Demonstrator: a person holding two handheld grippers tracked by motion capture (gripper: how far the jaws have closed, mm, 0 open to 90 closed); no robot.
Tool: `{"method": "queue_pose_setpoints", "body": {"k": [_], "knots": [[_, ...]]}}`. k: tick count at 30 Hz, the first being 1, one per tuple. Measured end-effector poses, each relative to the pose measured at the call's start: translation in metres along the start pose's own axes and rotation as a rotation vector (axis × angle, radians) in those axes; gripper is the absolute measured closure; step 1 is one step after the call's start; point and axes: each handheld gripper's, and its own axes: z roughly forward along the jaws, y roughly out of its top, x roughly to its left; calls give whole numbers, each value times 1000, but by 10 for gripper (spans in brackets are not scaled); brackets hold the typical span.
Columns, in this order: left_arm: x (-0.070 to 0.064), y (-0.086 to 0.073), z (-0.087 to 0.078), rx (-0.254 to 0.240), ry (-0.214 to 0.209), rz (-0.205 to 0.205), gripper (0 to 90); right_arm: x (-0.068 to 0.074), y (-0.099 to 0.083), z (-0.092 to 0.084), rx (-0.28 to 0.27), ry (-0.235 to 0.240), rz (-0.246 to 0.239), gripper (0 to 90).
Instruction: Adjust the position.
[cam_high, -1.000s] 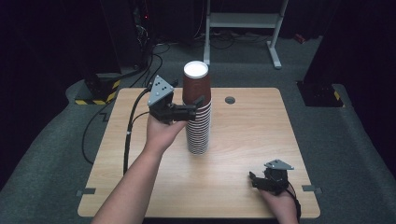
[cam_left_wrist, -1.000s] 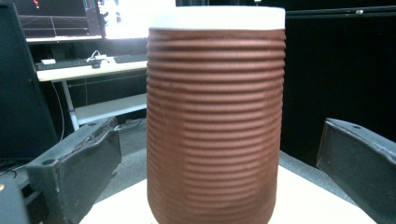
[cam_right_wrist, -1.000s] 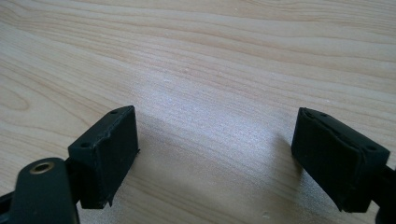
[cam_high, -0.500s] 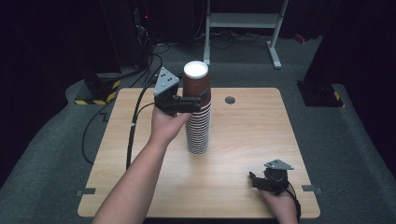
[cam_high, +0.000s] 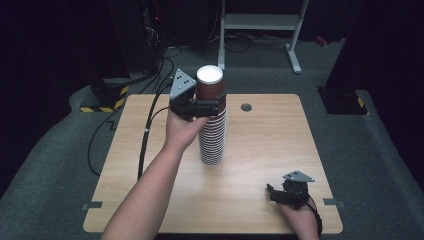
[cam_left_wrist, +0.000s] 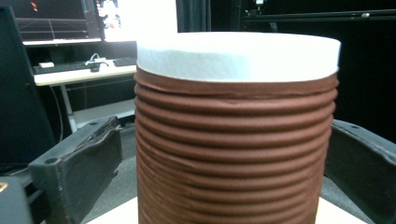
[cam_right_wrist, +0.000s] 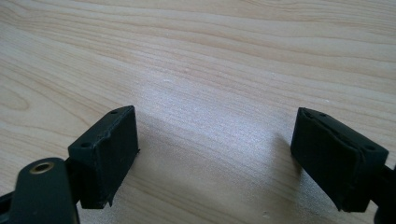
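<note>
Since a second ago your left gripper has risen to the top brown ribbed paper cup of the tall stack mid-table; jaws closing, not yet pressing. Your right gripper rests released near the table's front edge.

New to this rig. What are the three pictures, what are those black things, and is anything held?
A person holds a two-jaw hand gripper in each hand; there is no robot arm. The high view looks down on the wooden table. The other two pictures come from cameras riding on each gripper, looking along its black jaws. On the table stands a tall stack of brown paper cups. The left gripper is around the top cup; its jaws have just been closing, but gaps remain on both sides, so nothing is gripped yet. The right gripper rests open near the table's near edge, nothing between its jaws.
</note>
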Motion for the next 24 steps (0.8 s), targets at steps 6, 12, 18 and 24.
{"method": "queue_pose_setpoints", "body": {"k": [6,12,18,24], "knots": [[-1,2,2,2,-14,-9,58,0,0,0,1,0,2,147],[0,2,4,41,-34,-29,139,0,0,0,1,0,3,148],[0,2,1,29,-15,-23,173,0,0,0,1,1,4,147],[0,1,1,21,-14,-19,178,0,0,0,1,2,4,148]]}}
